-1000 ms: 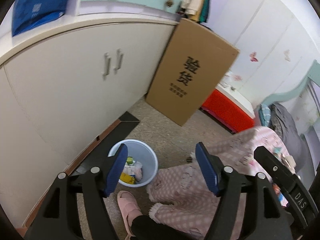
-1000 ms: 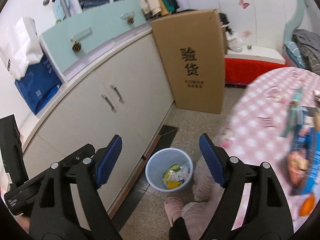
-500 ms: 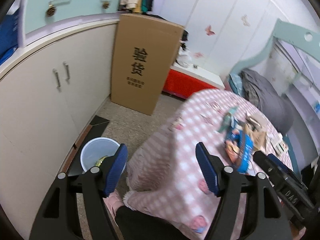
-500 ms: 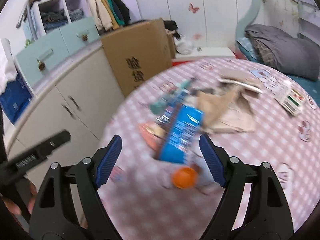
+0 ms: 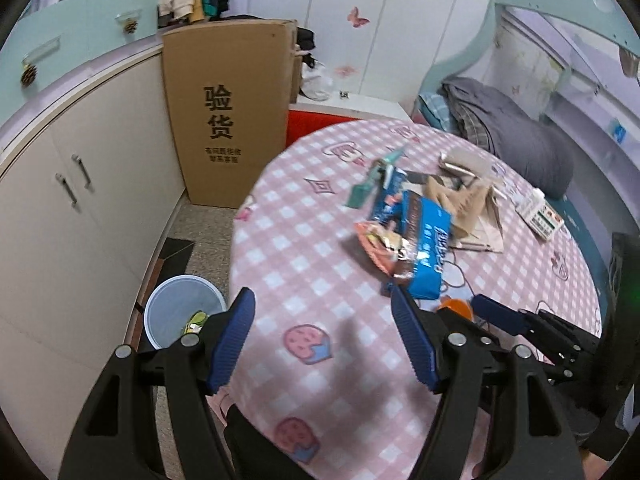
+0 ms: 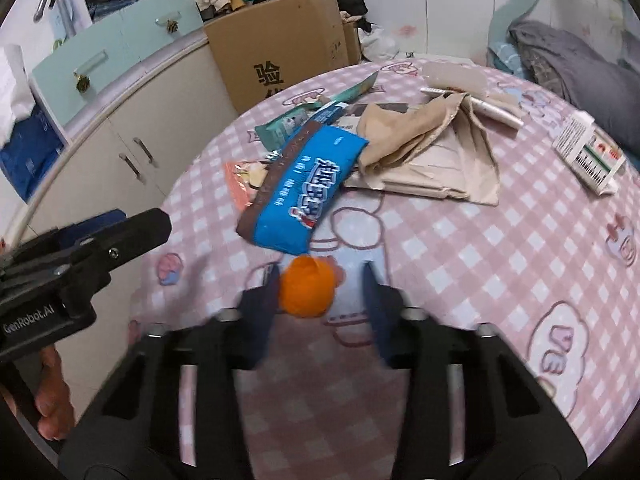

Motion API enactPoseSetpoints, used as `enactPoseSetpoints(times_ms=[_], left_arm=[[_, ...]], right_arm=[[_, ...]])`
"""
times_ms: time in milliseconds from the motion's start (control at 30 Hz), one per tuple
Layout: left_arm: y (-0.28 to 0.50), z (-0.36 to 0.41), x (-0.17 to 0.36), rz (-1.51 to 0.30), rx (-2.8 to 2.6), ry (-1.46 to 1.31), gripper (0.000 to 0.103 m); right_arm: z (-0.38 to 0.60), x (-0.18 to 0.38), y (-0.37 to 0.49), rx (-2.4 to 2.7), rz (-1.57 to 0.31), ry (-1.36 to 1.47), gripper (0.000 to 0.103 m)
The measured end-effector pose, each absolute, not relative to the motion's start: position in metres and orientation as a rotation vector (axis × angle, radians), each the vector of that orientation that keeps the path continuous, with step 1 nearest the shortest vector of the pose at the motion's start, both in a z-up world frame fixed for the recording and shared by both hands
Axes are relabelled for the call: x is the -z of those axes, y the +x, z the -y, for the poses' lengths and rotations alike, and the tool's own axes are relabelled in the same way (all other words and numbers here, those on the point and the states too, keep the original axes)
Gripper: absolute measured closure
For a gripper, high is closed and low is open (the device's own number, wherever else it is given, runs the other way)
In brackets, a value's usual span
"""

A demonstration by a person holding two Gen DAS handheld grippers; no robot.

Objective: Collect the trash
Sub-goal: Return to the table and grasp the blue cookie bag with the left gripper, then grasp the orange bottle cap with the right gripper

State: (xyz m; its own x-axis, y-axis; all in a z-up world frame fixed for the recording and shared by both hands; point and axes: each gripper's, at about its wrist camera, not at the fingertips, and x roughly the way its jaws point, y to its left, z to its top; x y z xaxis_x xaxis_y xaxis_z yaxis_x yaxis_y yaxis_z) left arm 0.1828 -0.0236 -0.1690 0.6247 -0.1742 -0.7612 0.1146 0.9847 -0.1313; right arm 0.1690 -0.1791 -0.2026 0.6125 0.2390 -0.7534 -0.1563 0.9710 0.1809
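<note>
Trash lies on a round table with a pink checked cloth (image 6: pixel 500 256): a blue snack bag (image 6: pixel 308 188), a teal wrapper (image 6: pixel 296 118), a pink-orange wrapper (image 6: pixel 236 178) and an orange peel ball (image 6: pixel 307 287). My right gripper (image 6: pixel 320 300) is open, its jaws on either side of the orange ball, the left jaw close to it. My left gripper (image 5: pixel 324 344) is open and empty above the table's near edge. A pale blue bin (image 5: pixel 180 308) with some trash stands on the floor left of the table.
A beige cloth bag (image 6: pixel 432 148), a white tube (image 6: pixel 496 110) and a white box (image 6: pixel 588 156) lie farther back. A tall cardboard box (image 5: pixel 228 120) leans against white cabinets (image 5: pixel 80 200). A bed (image 5: pixel 520 132) is behind the table.
Both grippers swung from the bin and cabinets over to the table. The right gripper dropped lower and now brackets the orange ball. Both stay open.
</note>
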Motion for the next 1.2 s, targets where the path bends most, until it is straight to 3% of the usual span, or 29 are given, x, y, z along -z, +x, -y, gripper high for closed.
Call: enactPoseSetpoints(times_ms=[67,600,667,733,800,833,867,900,933,1167,1200], left_arm=[[0.186,0.032,0.172,-0.89,0.176,-0.059,0.034],[0.216,0.125,0.192,-0.891,0.249,0.236,0.034],[0.219,0.131,0.196,-0.896,0.239,0.26,0.038],[0.222,0.129,0.199,-0.897,0.209,0.274,0.062],[0.222,0.123,0.197,-0.899,0.228,0.235,0.065],[0.221,0.12,0.195,-0.895,0.236,0.219,0.065],[0.22,0.117,0.193,-0.887,0.237,0.211,0.066],[0.218,0.114,0.19,-0.875,0.242,0.2,0.066],[0.217,0.112,0.188,-0.869,0.251,0.188,0.067],[0.204,0.087,0.166,-0.81,0.332,0.03,0.068],[0.202,0.082,0.163,-0.803,0.339,0.008,0.068]], right_arm=[[0.189,0.203,0.17,-0.229,-0.881,0.129,0.087],[0.258,0.204,0.173,-0.125,-0.853,0.265,0.088],[0.256,0.204,0.173,-0.132,-0.86,0.261,0.088],[0.257,0.203,0.172,-0.142,-0.847,0.27,0.088],[0.256,0.201,0.172,-0.14,-0.835,0.263,0.087],[0.255,0.2,0.172,-0.138,-0.831,0.256,0.086],[0.254,0.199,0.172,-0.136,-0.829,0.252,0.076],[0.253,0.199,0.173,-0.135,-0.829,0.25,0.059],[0.252,0.199,0.173,-0.132,-0.828,0.248,0.053],[0.237,0.201,0.18,-0.141,-0.863,0.181,0.053],[0.234,0.2,0.18,-0.136,-0.867,0.162,0.062]])
